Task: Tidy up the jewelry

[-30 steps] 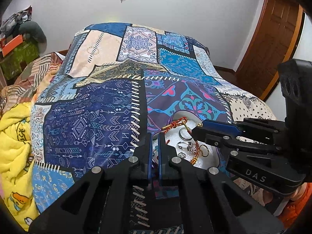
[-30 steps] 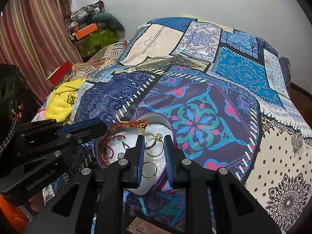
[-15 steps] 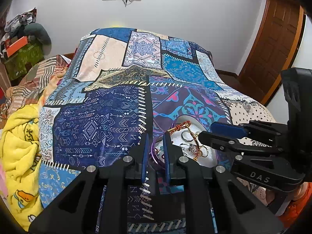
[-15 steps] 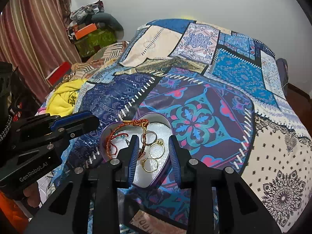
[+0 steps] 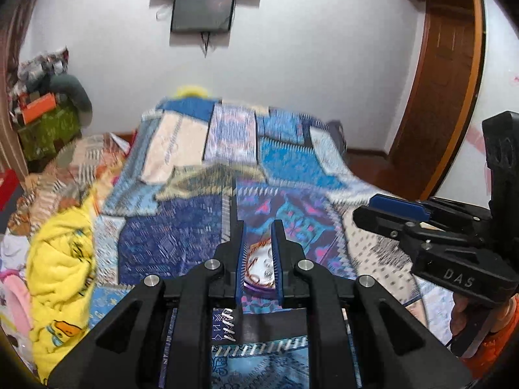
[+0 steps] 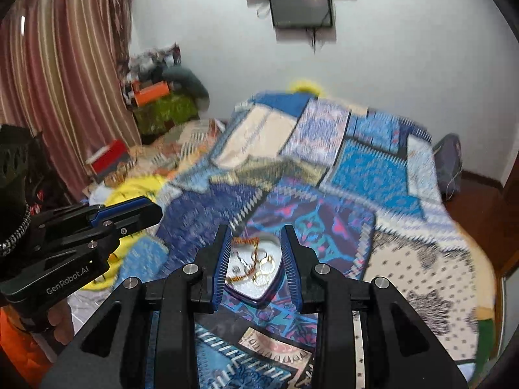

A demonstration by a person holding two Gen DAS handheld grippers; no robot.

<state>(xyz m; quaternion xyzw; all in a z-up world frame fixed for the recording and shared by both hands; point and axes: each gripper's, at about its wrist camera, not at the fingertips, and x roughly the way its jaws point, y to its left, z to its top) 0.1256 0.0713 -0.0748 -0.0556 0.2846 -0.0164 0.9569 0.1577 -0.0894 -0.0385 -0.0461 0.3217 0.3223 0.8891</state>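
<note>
A heart-shaped purple-rimmed jewelry box lies on the patchwork bedspread. It holds gold rings and a red-gold bracelet. My right gripper is open and empty, raised above the box, which shows between its fingers. My left gripper is open and empty, also raised; the box shows between its fingers. Each gripper appears in the other's view, the right one and the left one.
A yellow blanket is heaped at the bed's left side. Boxes and clothes are piled by the striped curtain. A screen hangs on the white wall. A wooden door stands at right.
Both grippers have opened wider and pulled up and back from the box; the views now tilt up toward the wall. The jewelry stays in the box.
</note>
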